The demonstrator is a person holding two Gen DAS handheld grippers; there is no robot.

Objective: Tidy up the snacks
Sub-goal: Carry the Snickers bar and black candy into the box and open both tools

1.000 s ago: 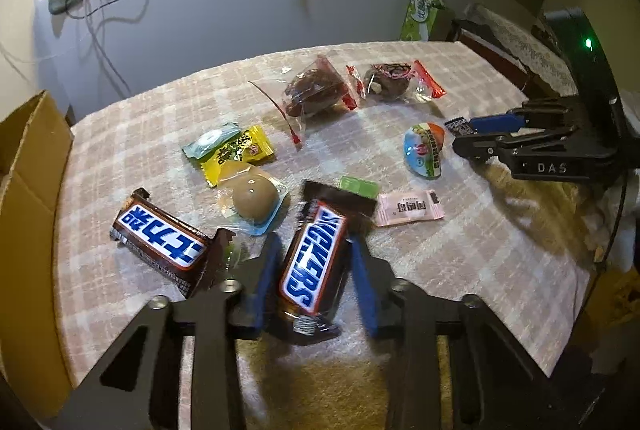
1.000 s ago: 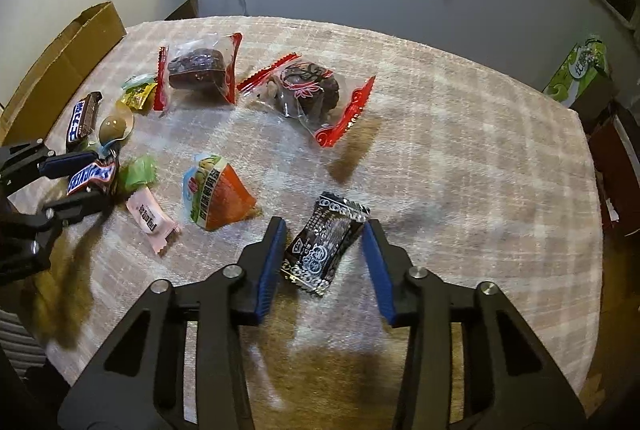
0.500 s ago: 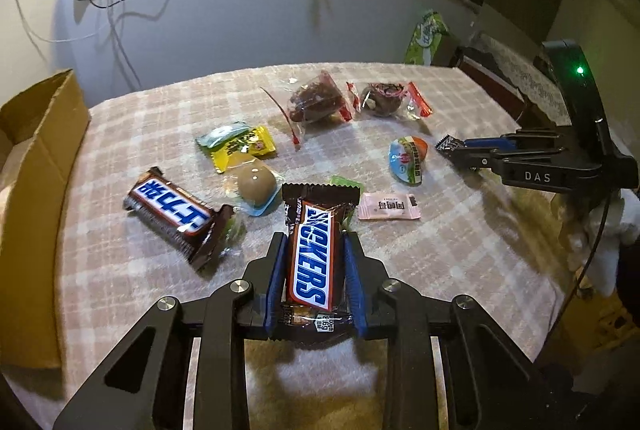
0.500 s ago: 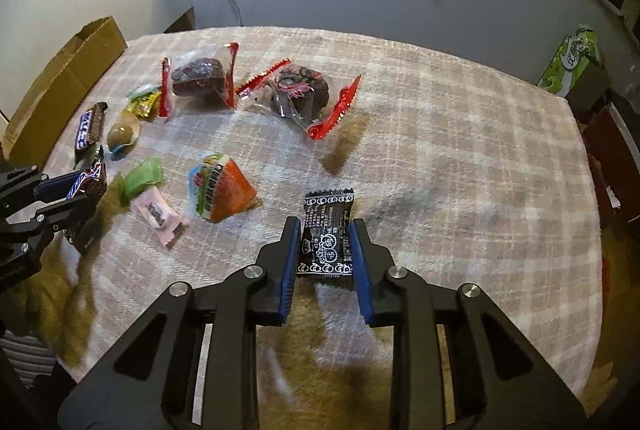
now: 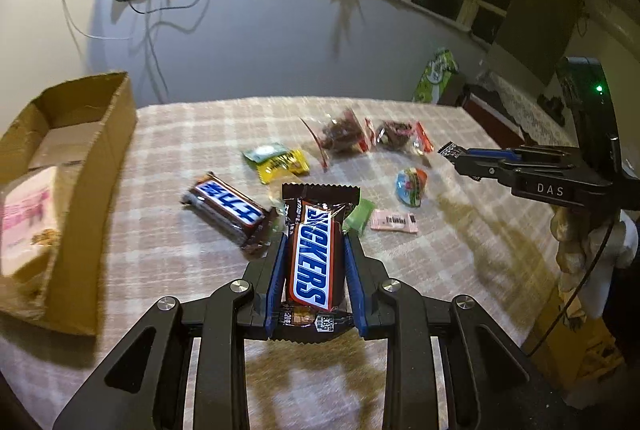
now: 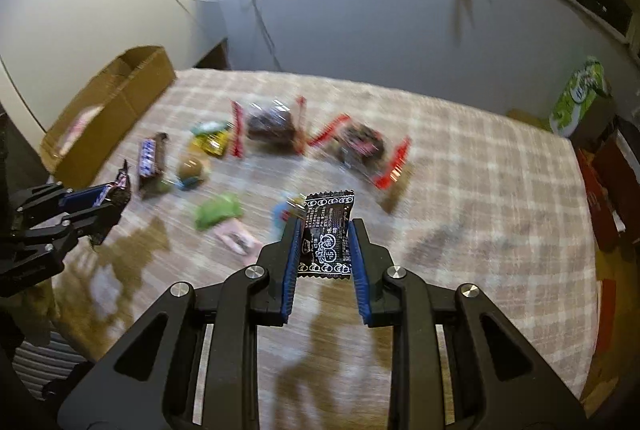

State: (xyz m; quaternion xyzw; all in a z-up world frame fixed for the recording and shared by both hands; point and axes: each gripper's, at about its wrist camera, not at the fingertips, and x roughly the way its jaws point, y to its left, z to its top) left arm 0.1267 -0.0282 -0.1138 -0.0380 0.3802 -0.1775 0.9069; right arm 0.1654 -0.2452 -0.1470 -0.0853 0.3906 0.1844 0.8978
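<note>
1. Checked tabletop (image 5: 460,242) under lamp glare; snacks scattered, box (image 5: 86,166) at my left.
2. My left gripper (image 5: 314,270) has its fingers clamped on the Snickers (image 5: 316,254) mid-length, clear of the cloth.
3. My right gripper (image 6: 325,246) has its fingers pinched on the black sachet (image 6: 328,234), also aloft.
4. Bar looks firm but glossy; I'd hold its flanks. Sachet looks light, crinkly, crushable; I'd grip gently across the body.
</note>
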